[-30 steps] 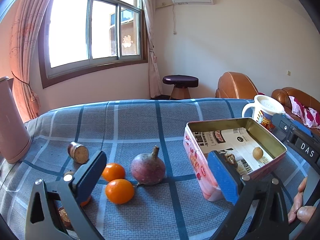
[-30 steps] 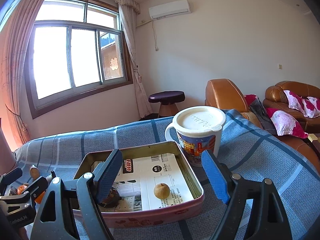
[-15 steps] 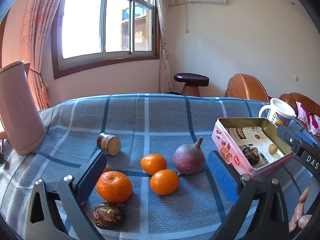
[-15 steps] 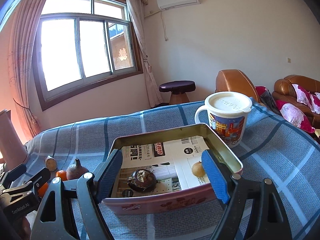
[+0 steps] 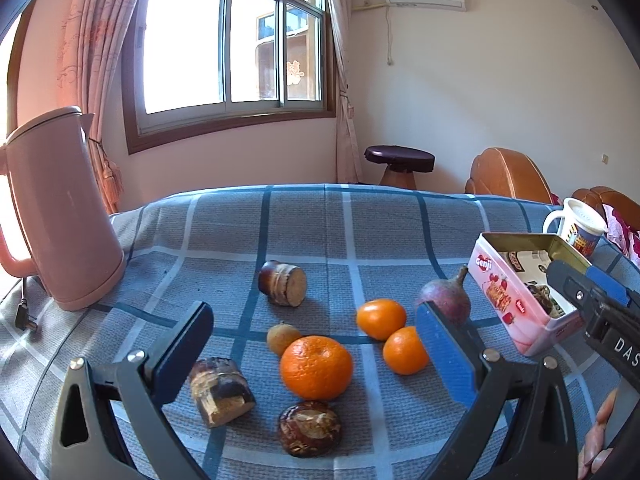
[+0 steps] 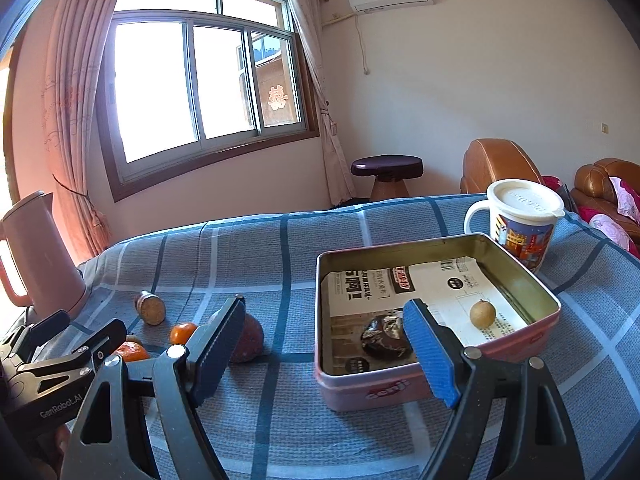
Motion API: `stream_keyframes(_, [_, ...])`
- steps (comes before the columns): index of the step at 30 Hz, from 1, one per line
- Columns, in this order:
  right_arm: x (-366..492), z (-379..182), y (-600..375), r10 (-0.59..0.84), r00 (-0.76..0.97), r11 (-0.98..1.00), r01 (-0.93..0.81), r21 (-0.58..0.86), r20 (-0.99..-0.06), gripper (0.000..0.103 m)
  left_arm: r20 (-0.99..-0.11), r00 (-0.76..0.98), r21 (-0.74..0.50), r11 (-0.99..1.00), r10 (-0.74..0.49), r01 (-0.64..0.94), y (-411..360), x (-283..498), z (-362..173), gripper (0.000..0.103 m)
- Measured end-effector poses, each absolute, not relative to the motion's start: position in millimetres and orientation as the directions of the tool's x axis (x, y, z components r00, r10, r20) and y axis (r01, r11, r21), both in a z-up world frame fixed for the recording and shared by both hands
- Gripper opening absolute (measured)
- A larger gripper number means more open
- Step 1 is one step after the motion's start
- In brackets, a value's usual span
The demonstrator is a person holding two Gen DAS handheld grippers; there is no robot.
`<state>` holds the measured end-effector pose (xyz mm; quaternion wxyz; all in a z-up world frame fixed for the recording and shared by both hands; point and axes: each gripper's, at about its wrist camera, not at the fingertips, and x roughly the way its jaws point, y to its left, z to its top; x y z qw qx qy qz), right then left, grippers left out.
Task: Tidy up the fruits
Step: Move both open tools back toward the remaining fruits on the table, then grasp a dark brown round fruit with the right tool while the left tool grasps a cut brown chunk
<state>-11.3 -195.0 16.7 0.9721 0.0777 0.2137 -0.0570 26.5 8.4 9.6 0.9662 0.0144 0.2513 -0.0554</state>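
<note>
My left gripper [image 5: 316, 344] is open and empty, hovering over a large orange [image 5: 316, 367] on the blue checked cloth. Around it lie two small oranges [image 5: 381, 319], a small tan fruit [image 5: 282, 337], a purple pointed fruit [image 5: 445, 303], a dark wrinkled fruit [image 5: 309, 427] and two brown cut chunks [image 5: 221, 391]. The pink tin [image 6: 436, 384] holds a dark wrinkled fruit [image 6: 385, 337] and a small tan fruit [image 6: 482, 313]. My right gripper [image 6: 324, 344] is open and empty just in front of the tin's left near corner.
A pink kettle [image 5: 60, 216] stands at the left with its plug [image 5: 23, 318] on the cloth. A lidded white mug [image 6: 520, 226] stands behind the tin. A stool [image 5: 399, 164] and brown leather sofas [image 6: 500, 166] are beyond the table.
My left gripper has swung left, away from the tin, to over the fruit pile. My right gripper has drawn back and left from over the tin. Both stay open.
</note>
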Motion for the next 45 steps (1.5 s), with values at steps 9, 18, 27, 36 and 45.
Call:
stream_keyframes(9, [-2, 12, -148, 0.007, 0.885, 0.993, 0.051, 0.111, -0.466, 0.082, -0.518, 0.853, 0.006, 0.998, -0.057, 0.07, 56, 36, 6, 0.103])
stream_keyframes(18, [11, -1, -98, 0.163, 0.813, 0.986, -0.115, 0.12, -0.559, 0.082, -0.573, 0.819, 0.018, 1.0, 0.031, -0.026, 115, 56, 0, 0.103])
stream_keyframes(27, [25, -24, -38, 0.279, 0.657, 0.951, -0.292, 0.105, -0.7, 0.074, -0.612, 0.789, 0.051, 0.998, 0.055, -0.03, 143, 62, -6, 0.103])
stream_keyframes(36, [32, -37, -24, 0.251, 0.595, 0.951, -0.301, 0.078, -0.764, 0.045, -0.615, 0.788, 0.023, 0.998, -0.031, 0.058, 135, 57, -2, 0.103])
stream_keyframes(45, [12, -24, -49, 0.158, 0.671, 0.964, -0.262, -0.033, -0.724, 0.042, -0.643, 0.727, -0.07, 0.964, -0.239, 0.256, 110, 51, -4, 0.103])
